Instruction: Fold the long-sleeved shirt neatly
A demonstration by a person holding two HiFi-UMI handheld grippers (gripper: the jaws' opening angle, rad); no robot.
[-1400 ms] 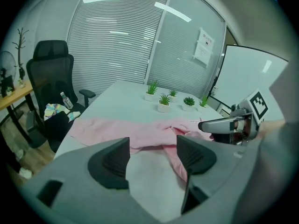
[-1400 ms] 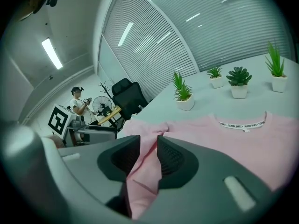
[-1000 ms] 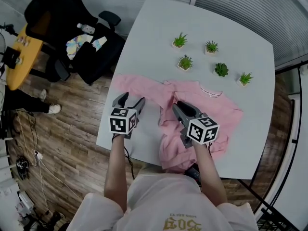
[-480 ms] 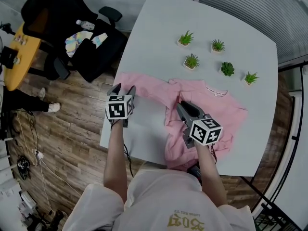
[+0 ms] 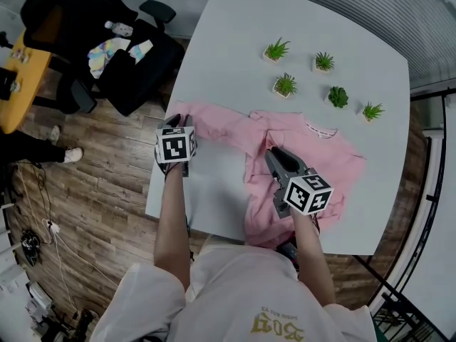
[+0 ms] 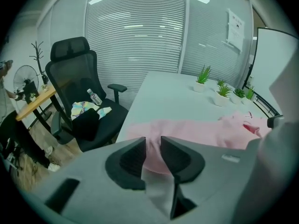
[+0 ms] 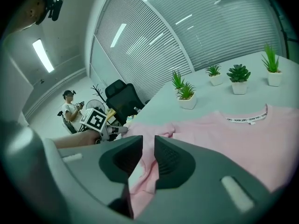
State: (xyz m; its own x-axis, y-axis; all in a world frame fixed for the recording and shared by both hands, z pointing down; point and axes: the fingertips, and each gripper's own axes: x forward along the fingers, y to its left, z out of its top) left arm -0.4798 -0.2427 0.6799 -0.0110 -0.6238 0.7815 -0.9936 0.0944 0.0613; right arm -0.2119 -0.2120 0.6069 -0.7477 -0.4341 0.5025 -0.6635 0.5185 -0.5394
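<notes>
Head view: table (image 5: pixel 235 48) is bare across the far-left corner and in the near-left patch between the two tools, so that's the open room. Long-sleeved shirt (image 5: pixel 313 148) is pink, front up, across the table's middle. Its left sleeve (image 5: pixel 214 123) runs out to the table's left edge, and its hem reaches the near edge by the person's body. Left gripper (image 5: pixel 178 122) sits right at that left edge over the sleeve end. In the left gripper view its jaws stand a narrow gap apart, with the sleeve visible through the gap and not pinched. Right gripper (image 5: pixel 273 152) is over the shirt's bunched left side, jaws also a narrow gap apart, nothing clamped. Containers: five small pots, one green plant each, clustered far-right, e.g. potted plant (image 5: pixel 285 85), all clear of the shirt. Off the table to the left, an office chair (image 5: pixel 107 48) holds a bottle (image 5: pixel 118 28) and some cloth. Count: one shirt, two grippers, five plants, one chair.
</notes>
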